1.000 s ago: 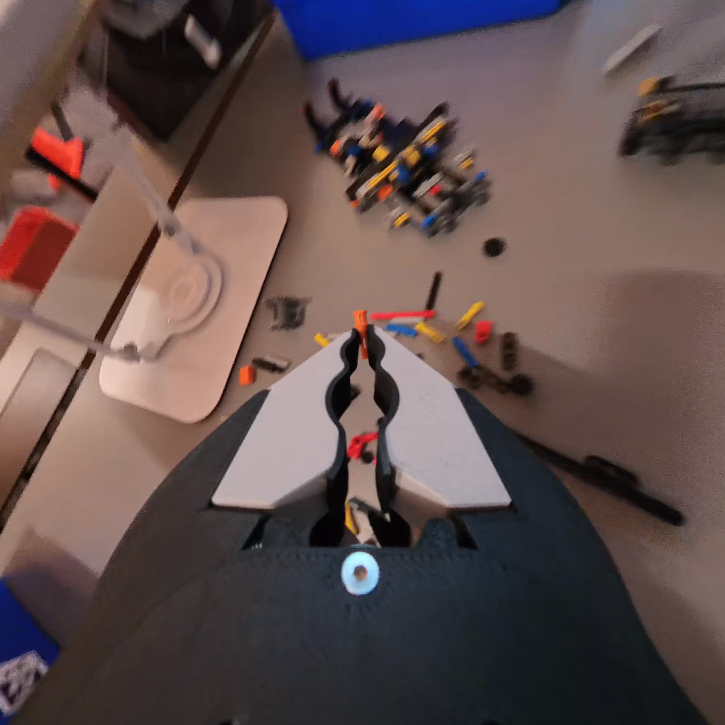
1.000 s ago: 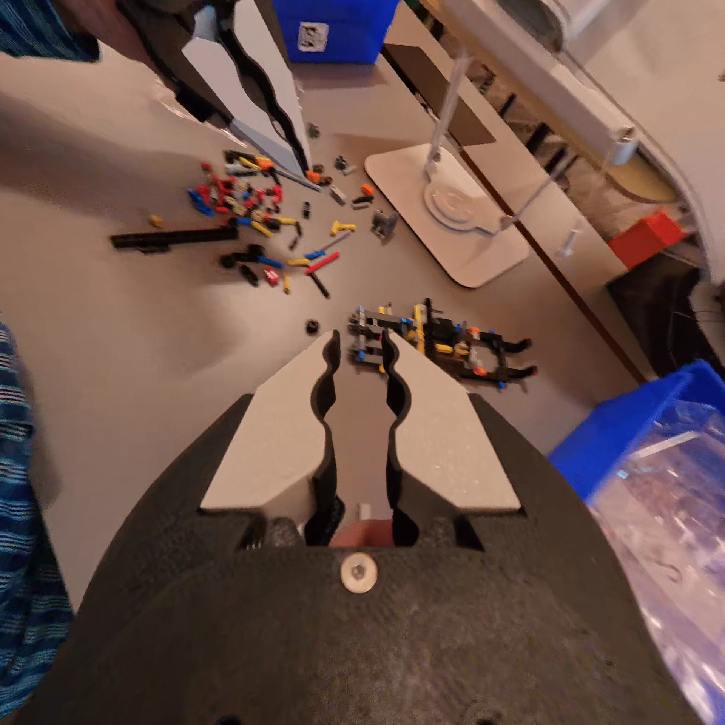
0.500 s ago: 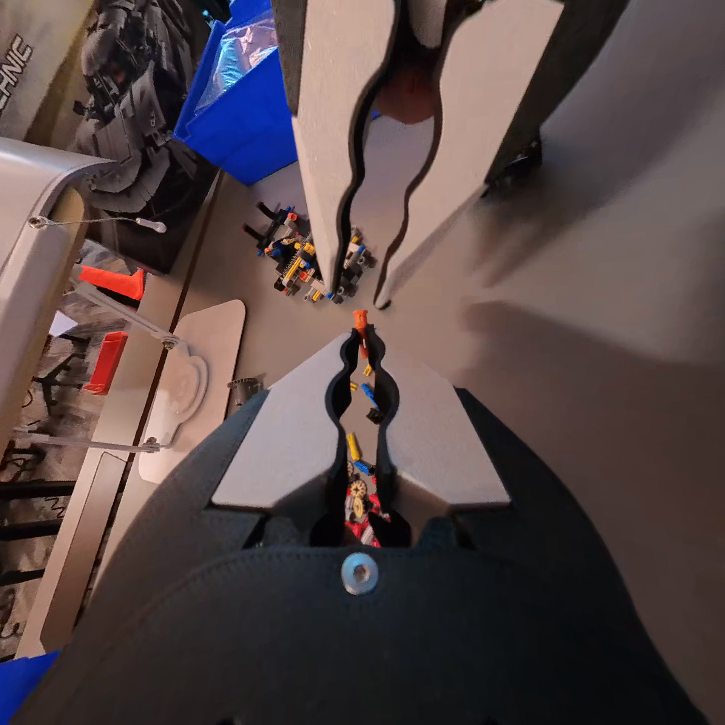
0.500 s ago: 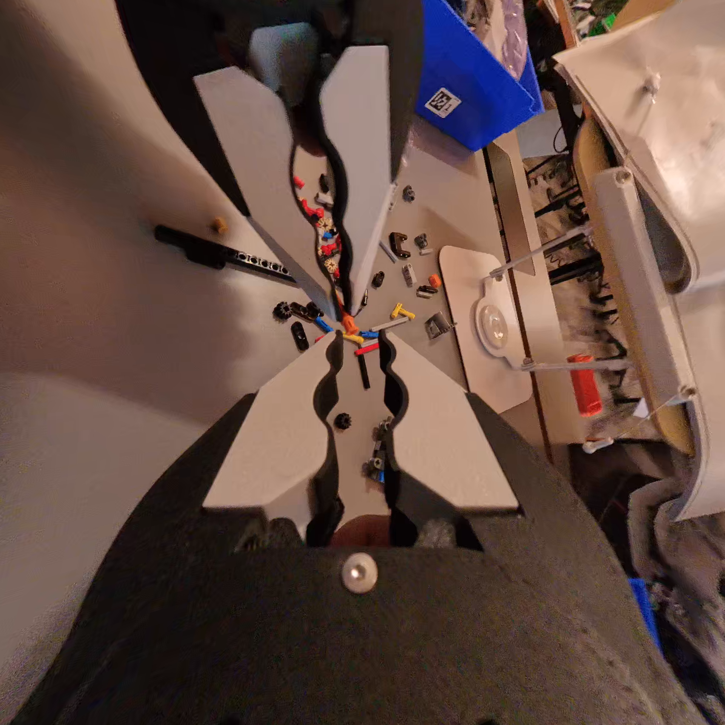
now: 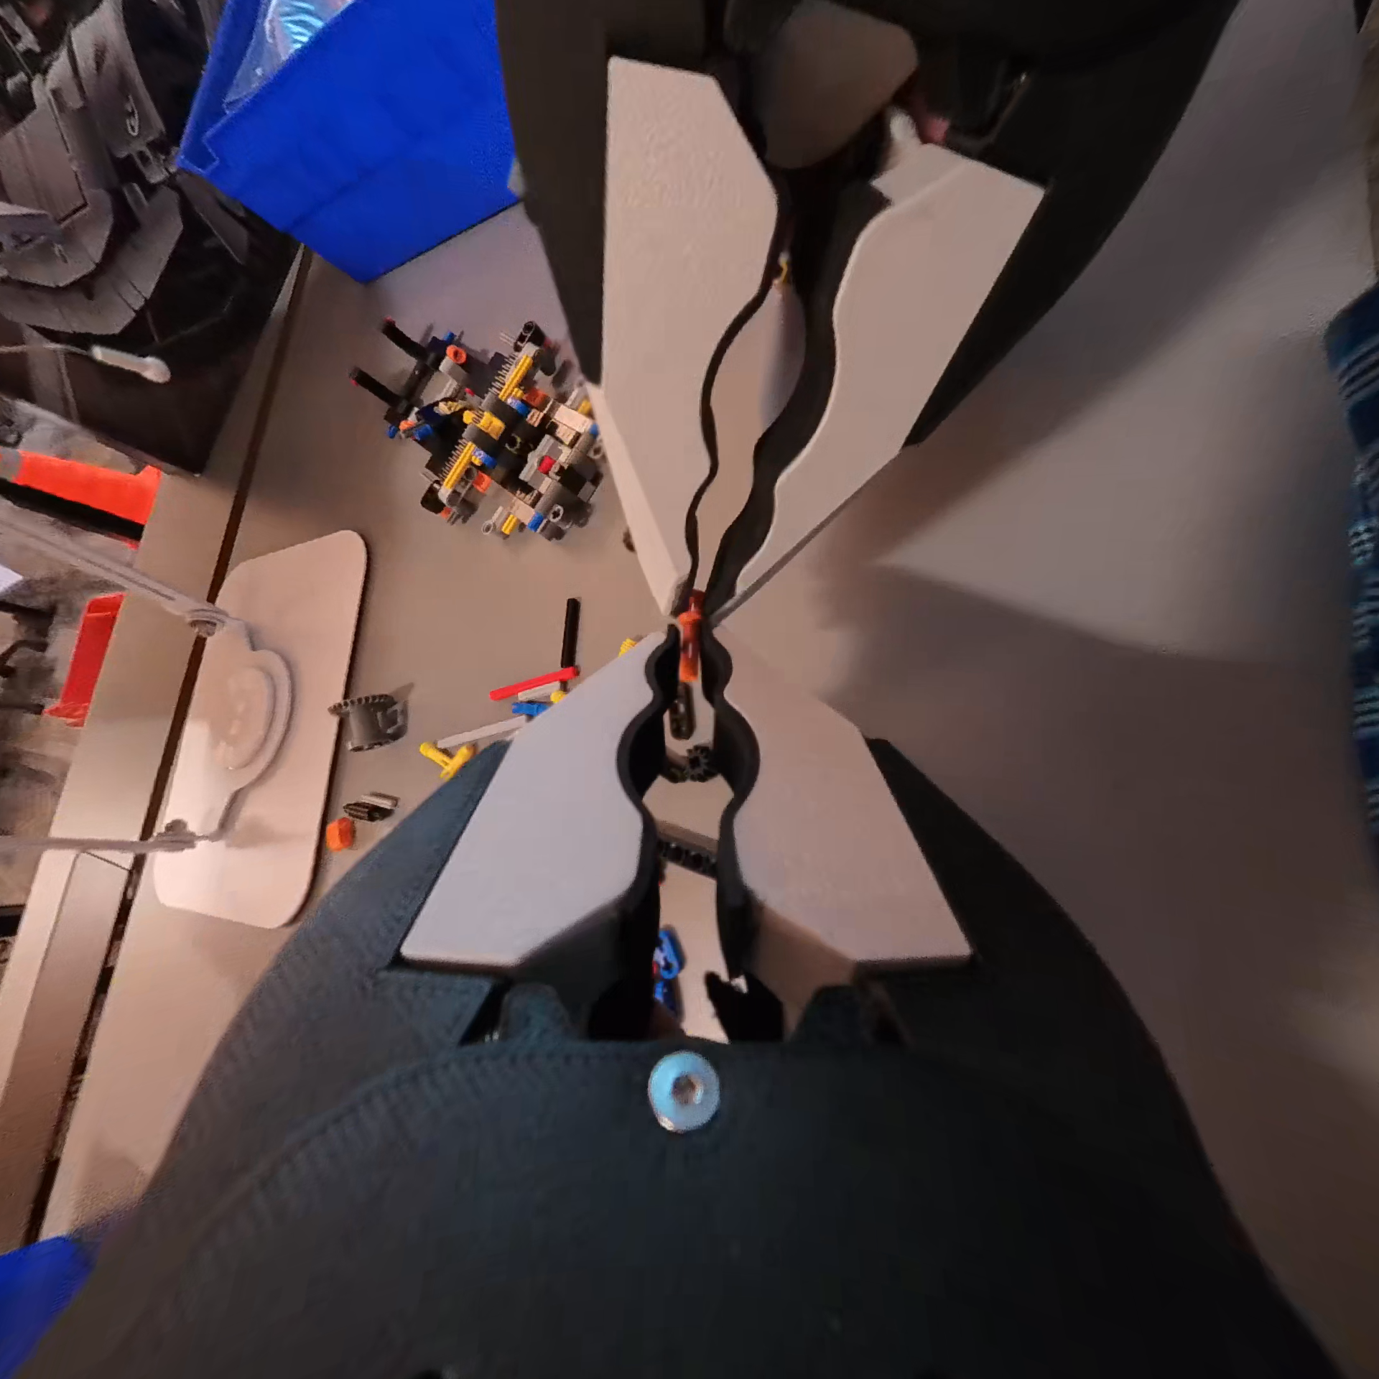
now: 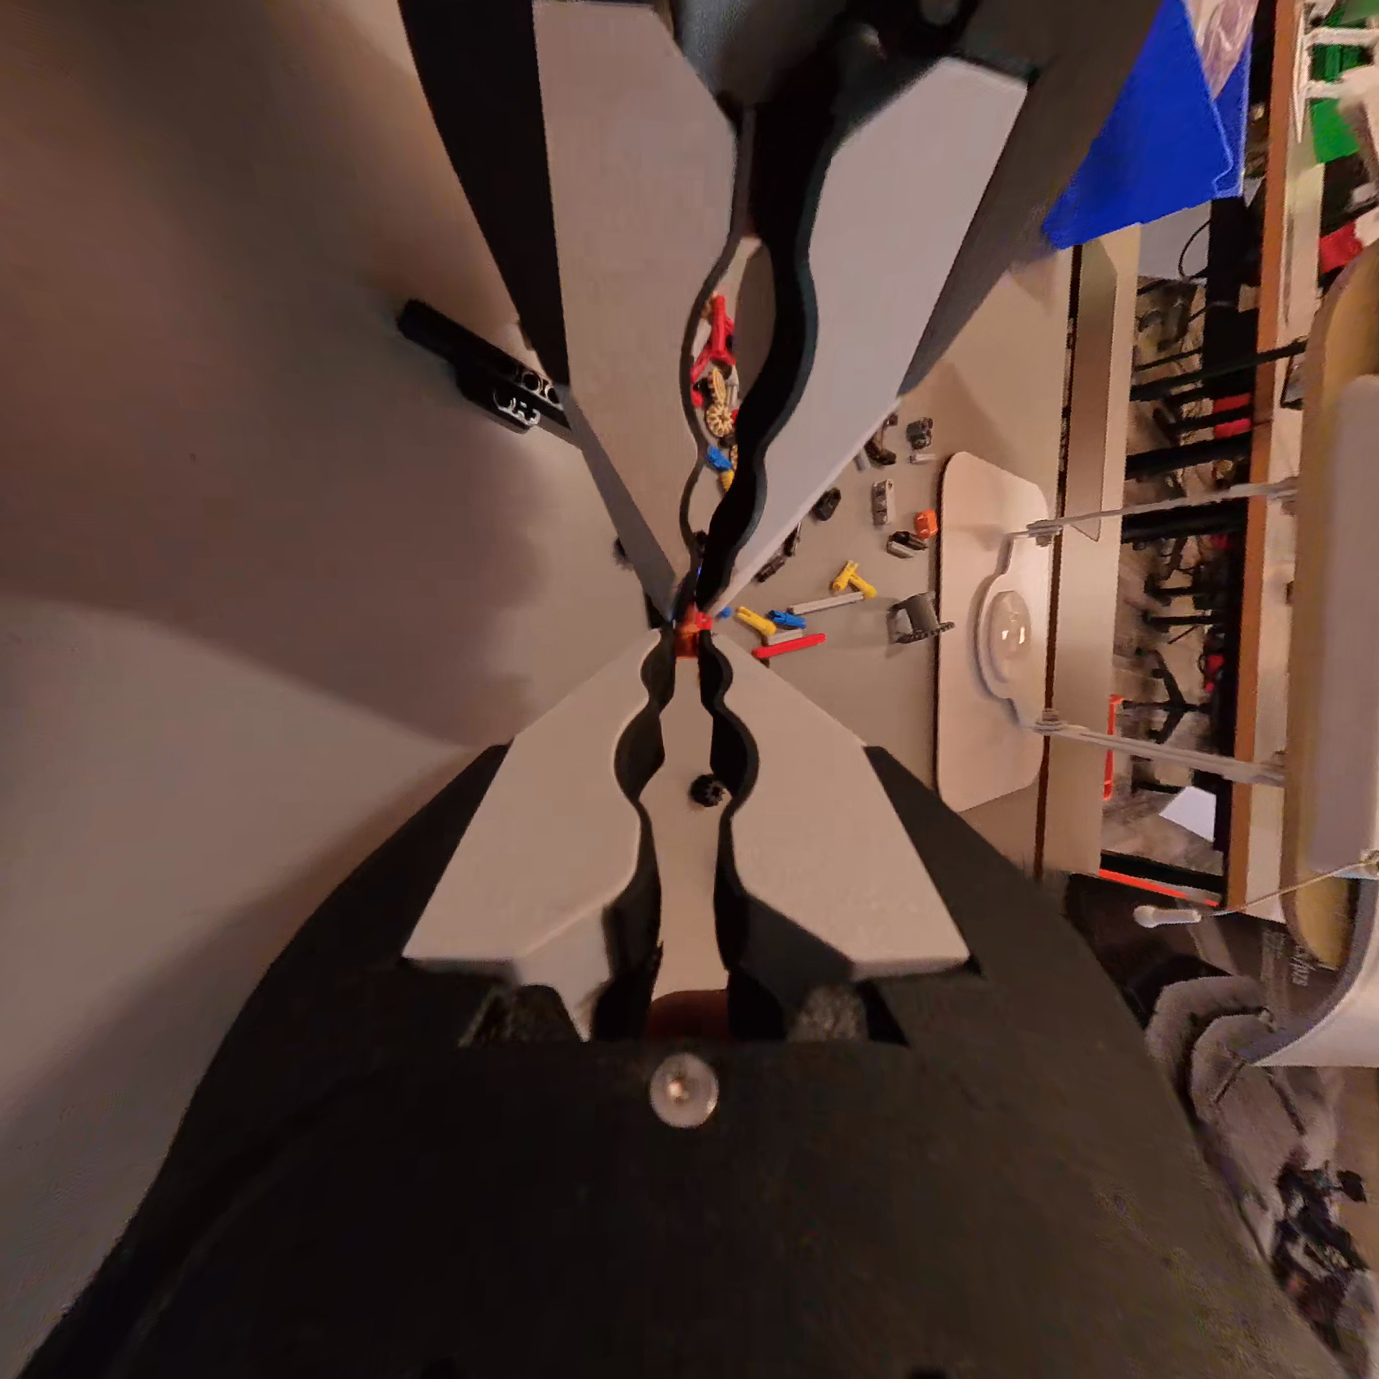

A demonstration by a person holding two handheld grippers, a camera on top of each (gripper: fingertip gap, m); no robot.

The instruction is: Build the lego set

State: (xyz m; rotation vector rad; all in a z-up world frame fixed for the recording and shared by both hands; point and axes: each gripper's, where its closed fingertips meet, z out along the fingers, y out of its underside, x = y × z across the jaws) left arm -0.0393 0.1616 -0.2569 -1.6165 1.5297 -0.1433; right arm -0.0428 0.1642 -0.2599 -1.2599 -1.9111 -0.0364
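Observation:
A small orange pin (image 5: pixel 690 648) sits between the tips of my left gripper (image 5: pixel 691 651), which is shut on it. My right gripper (image 5: pixel 695 597) comes in from above in the left wrist view, tip to tip with the left, its jaws closed on the pin's far end. In the right wrist view the orange pin (image 6: pixel 692 633) is pinched at my right gripper's tips (image 6: pixel 689 646), and the left gripper (image 6: pixel 690 601) reaches in from the top. Both are held above the grey table. The part-built lego frame (image 5: pixel 496 440) lies on the table at the back left.
Loose pieces lie below: a red axle (image 5: pixel 534 683), a yellow connector (image 5: pixel 446 757), a grey gear part (image 5: pixel 369 720), a small black gear (image 6: pixel 705 789), a long black beam (image 6: pixel 485 377). A white stand base (image 5: pixel 261 731) and a blue bin (image 5: pixel 351 134) stand at the left. The small black gear (image 6: pixel 705 789) sits 9 centimetres or so from the ends of my right fingers.
The two grippers have come together tip to tip. The right gripper, open half a second ago, has closed on the free end of the orange pin held by the left.

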